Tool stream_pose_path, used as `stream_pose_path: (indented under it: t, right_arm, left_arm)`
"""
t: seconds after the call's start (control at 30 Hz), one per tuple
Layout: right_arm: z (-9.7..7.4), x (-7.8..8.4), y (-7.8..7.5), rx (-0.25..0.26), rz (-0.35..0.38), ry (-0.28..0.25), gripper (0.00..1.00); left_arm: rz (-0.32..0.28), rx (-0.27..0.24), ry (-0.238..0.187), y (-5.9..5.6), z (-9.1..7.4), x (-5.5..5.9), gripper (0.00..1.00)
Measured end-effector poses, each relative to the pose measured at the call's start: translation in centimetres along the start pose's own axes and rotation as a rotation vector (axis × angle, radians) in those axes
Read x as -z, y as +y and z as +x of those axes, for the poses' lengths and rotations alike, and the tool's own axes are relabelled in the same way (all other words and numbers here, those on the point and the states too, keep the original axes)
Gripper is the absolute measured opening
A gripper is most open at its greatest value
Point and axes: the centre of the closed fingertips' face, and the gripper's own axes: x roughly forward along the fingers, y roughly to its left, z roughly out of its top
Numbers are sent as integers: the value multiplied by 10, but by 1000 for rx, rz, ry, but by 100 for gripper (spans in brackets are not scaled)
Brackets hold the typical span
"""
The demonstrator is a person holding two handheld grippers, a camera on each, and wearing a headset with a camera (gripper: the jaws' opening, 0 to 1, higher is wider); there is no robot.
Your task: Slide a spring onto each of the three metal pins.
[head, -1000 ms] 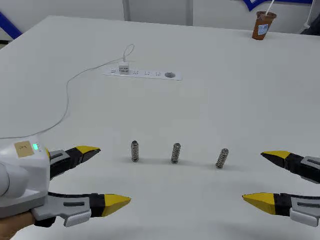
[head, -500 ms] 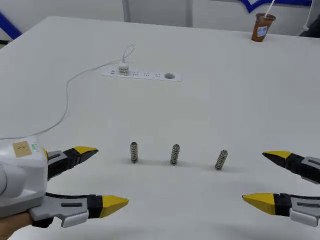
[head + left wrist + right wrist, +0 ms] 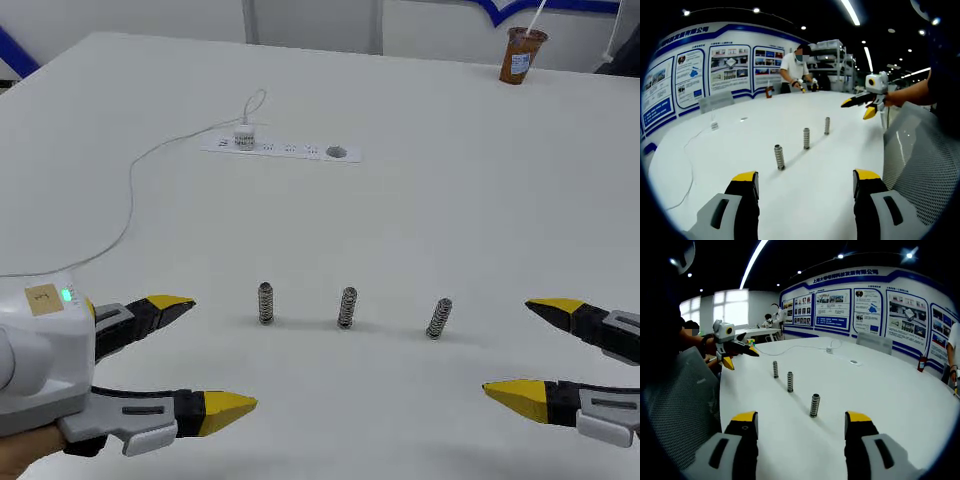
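Over the last second nothing on the counter (image 3: 400, 220) has shifted: the three springs (image 3: 347, 307) stand upright in a row, seemingly already over their pins, while the left claw (image 3: 222, 352) and right claw (image 3: 508, 346) stay released and empty either side, so the task looks finished.

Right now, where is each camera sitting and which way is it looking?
Head view: on the person's head, looking forward and down at the table; left gripper and right gripper show, open.
Left gripper view: on the left gripper, looking along its jaws past three springs toward the right gripper.
Right gripper view: on the right gripper, looking over its jaws the opposite way, toward the left gripper.
Shared: the three springs.
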Motion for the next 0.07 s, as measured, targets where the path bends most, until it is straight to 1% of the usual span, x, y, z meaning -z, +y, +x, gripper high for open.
stream_pose_path:
  t: [0.07]
  right_arm:
    - [0, 2, 0, 2, 1, 7, 72]
  left_arm:
    - [-3, 1, 0, 0, 0, 0, 79]
